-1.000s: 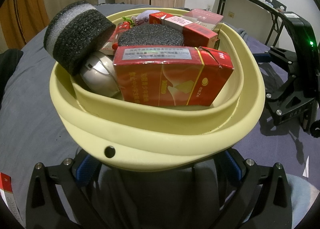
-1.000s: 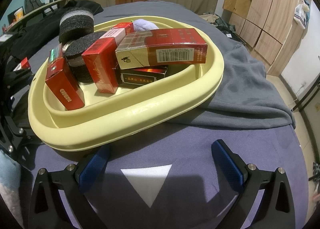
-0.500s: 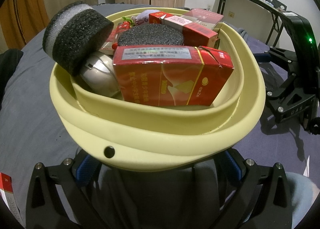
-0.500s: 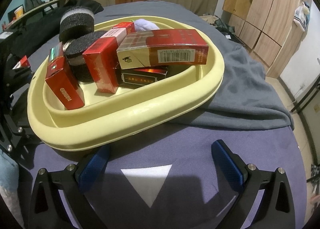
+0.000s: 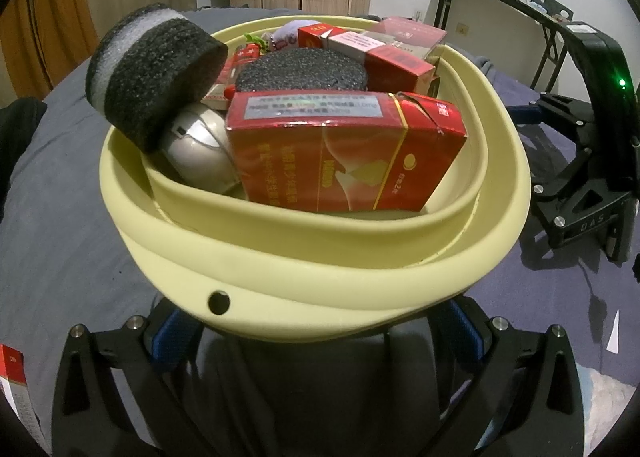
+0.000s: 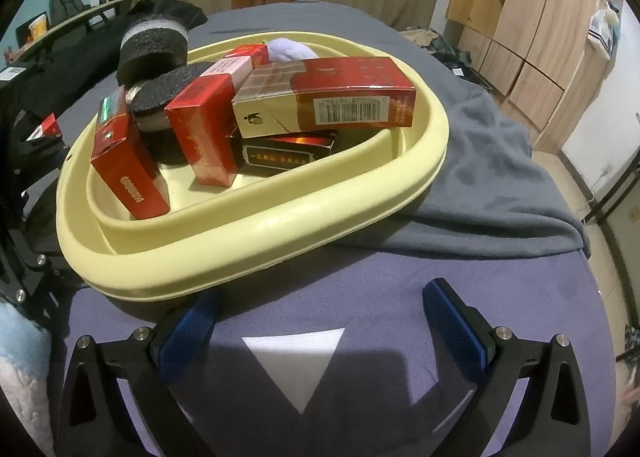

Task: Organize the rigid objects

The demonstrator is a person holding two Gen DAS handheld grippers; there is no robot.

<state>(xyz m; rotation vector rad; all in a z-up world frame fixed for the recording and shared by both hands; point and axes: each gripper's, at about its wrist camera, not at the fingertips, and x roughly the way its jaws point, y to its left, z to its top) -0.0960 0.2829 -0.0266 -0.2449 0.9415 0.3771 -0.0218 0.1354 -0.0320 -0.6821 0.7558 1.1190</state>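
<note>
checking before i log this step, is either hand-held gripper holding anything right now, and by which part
Neither holds anything. The left hand-held gripper is open, its fingers beside the near rim of the pale yellow plastic basin. The right hand-held gripper is open over purple cloth.

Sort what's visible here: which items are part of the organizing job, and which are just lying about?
Part of the job:
- yellow basin
- red cartons inside it
- black foam puck leaning on its rim
- silver mouse
- left gripper, open under the basin rim
- right gripper, open and empty

Lying about:
- grey blanket
- stray red carton on the bed
- wooden cabinets
</note>
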